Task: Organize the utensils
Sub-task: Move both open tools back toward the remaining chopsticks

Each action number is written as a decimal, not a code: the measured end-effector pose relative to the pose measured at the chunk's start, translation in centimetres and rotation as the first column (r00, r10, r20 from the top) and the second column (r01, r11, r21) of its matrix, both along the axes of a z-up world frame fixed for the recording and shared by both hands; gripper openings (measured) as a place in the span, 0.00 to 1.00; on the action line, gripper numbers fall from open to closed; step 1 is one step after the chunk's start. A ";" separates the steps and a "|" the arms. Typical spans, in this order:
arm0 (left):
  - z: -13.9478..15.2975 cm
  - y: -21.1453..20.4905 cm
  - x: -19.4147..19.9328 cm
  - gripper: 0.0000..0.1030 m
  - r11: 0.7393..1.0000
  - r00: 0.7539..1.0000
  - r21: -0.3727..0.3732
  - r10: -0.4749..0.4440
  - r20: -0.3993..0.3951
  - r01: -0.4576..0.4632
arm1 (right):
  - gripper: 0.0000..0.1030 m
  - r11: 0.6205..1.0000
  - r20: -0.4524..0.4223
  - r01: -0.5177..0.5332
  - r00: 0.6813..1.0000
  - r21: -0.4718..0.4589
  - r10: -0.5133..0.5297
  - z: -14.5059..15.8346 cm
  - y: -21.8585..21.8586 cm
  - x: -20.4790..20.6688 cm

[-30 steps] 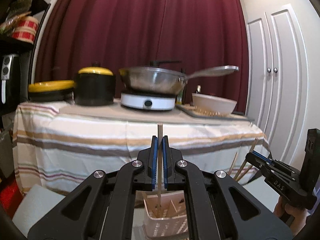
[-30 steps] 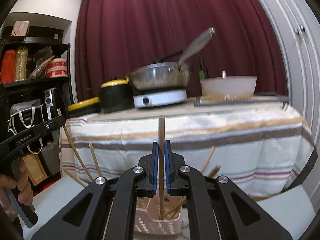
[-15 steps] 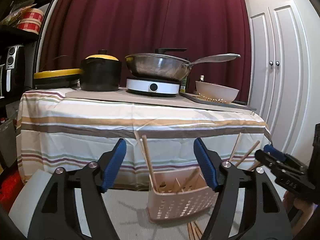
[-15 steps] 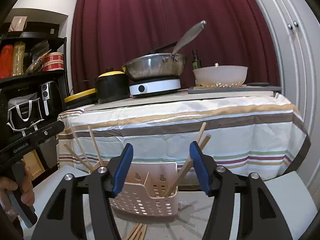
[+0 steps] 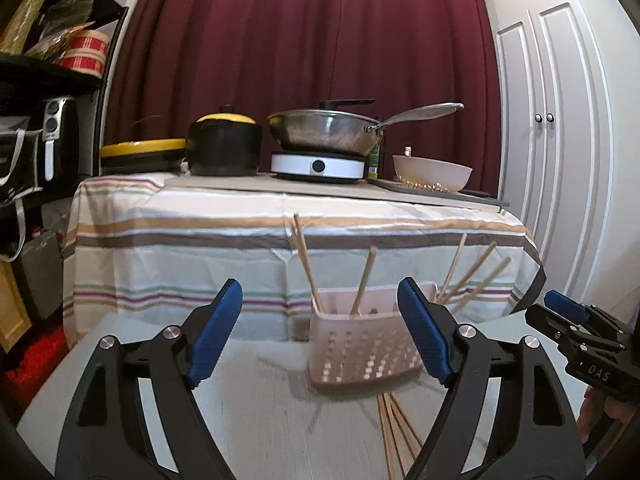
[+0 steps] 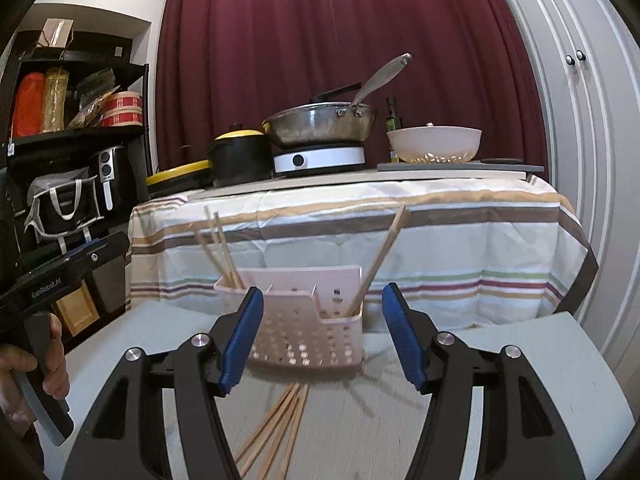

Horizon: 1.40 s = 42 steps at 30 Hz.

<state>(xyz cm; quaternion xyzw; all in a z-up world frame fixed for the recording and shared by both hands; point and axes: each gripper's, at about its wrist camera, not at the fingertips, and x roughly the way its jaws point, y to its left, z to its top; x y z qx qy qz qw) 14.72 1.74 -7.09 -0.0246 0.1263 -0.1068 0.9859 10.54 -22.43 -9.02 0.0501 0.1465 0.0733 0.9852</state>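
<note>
A pink perforated basket (image 5: 364, 344) (image 6: 304, 320) stands on a pale grey table (image 5: 260, 420). Wooden chopsticks lean upright in its compartments (image 5: 306, 260) (image 5: 476, 272) (image 6: 380, 256) (image 6: 222, 248). Several loose chopsticks (image 5: 394, 432) (image 6: 280, 428) lie flat in front of the basket. My left gripper (image 5: 319, 292) hangs short of the basket, its jaws opening with nothing between them. My right gripper (image 6: 323, 292) is open and empty, also short of the basket. Each gripper shows at the edge of the other's view, held by a hand (image 6: 24, 376).
Behind the basket a higher table under a striped cloth (image 5: 200, 248) carries a steel pan (image 5: 324, 132) on a white cooker, a black pot with a yellow lid (image 5: 224, 148) and a white bowl (image 5: 432, 168). Dark shelves (image 6: 76, 132) stand left, white cupboard doors (image 5: 552, 160) right.
Both grippers were shut on one upright chopstick each over the basket. Both have opened, the chopsticks now lean in the basket, and both grippers have drawn back and sunk.
</note>
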 end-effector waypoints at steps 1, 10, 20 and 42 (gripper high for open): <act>-0.3 0.1 -0.5 0.76 1.000 1.000 0.001 0.003 -0.006 -0.003 | 0.59 1.000 -0.003 0.001 1.000 -0.002 -0.001 -0.2 0.1 -0.4; -3.7 0.4 -4.4 0.75 0.999 0.997 0.019 0.030 -0.064 -0.029 | 0.59 1.000 -0.062 0.000 0.998 -0.022 -0.001 -3.8 1.2 -4.4; -9.0 0.3 -7.4 0.63 0.998 0.985 0.040 0.047 -0.166 -0.041 | 0.50 0.998 -0.155 -0.043 0.987 -0.043 0.036 -9.2 2.8 -7.6; -15.2 -2.9 -10.2 0.60 0.996 0.952 0.083 -0.013 -0.304 0.041 | 0.07 0.996 -0.325 -0.071 0.944 -0.049 0.051 -15.3 3.5 -8.3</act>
